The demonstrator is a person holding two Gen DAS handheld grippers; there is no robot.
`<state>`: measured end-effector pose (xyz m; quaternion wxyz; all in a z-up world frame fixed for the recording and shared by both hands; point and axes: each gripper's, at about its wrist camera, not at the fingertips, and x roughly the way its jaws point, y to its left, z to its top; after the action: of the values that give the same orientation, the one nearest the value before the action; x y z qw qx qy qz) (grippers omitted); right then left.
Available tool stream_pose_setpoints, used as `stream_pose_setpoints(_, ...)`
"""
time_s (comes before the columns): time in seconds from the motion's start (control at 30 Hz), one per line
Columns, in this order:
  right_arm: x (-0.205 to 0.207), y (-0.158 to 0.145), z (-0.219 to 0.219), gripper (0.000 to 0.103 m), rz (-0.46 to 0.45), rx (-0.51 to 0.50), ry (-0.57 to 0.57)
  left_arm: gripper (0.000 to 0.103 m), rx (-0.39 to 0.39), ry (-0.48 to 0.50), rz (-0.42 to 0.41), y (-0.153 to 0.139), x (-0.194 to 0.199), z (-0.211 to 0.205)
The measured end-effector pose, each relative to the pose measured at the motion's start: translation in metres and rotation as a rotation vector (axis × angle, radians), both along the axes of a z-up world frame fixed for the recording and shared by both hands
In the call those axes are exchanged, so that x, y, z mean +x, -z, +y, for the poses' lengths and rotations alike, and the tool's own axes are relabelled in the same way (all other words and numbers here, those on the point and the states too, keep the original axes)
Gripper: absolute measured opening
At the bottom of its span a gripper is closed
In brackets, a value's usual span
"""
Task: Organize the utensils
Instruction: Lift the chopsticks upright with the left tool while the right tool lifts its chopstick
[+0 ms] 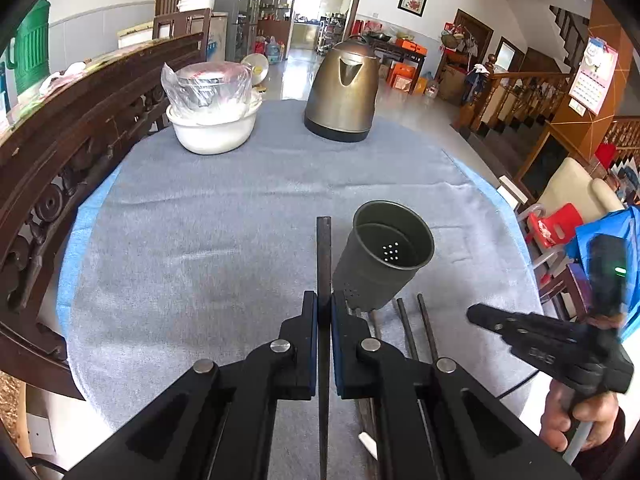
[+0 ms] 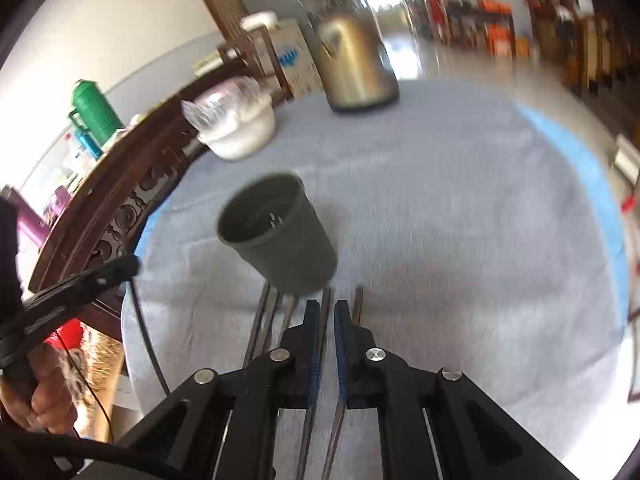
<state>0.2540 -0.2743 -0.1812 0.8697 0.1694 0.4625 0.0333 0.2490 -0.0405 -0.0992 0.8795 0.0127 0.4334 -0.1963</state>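
Note:
A grey metal utensil holder (image 1: 384, 254) with a perforated bottom stands on the grey cloth, just ahead and right of my left gripper (image 1: 324, 308). The left gripper is shut on a dark chopstick (image 1: 324, 248) that points forward past the fingertips. Several more dark chopsticks (image 1: 416, 328) lie on the cloth near the holder's base. In the blurred right wrist view, the holder (image 2: 276, 236) is ahead and left of my right gripper (image 2: 327, 312), whose jaws stand a narrow gap apart over the lying chopsticks (image 2: 276, 320). Whether it grips one is unclear.
A bronze kettle (image 1: 342, 88) and a white bowl holding a plastic-wrapped pot (image 1: 212, 108) stand at the table's far side. A carved wooden bench back (image 1: 72, 128) runs along the left edge. The right gripper (image 1: 552, 344) shows at the right in the left wrist view.

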Motion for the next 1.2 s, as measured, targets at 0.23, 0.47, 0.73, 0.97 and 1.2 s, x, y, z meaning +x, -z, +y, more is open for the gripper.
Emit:
stream_pose_setpoints(0.23, 0.021, 0.046, -0.014, 0.019, 0.126, 0.027, 0.04, 0.007, -0.023, 0.013, -0.084, -0.018, -0.027, 0.002)
stream_pose_setpoints(0.47, 0.036, 0.063, -0.004, 0.051, 0.202, 0.017, 0.033, 0.007, -0.031, 0.026, -0.125, -0.025, -0.041, 0.003)
stream_pose_setpoints(0.73, 0.038, 0.066, 0.018, 0.017, 0.203, -0.12, -0.008, 0.007, -0.048, 0.02, -0.124, -0.024, -0.041, 0.003)
stream_pose_setpoints(0.97, 0.029, 0.058, 0.008, 0.007, 0.159, -0.061, -0.022, 0.007, -0.057, 0.015, -0.118, -0.024, -0.041, 0.007)
stream_pose_setpoints(1.2, 0.004, 0.015, 0.005, 0.006, -0.004, -0.029, -0.028, 0.007, -0.071, 0.017, -0.119, -0.027, -0.044, 0.009)
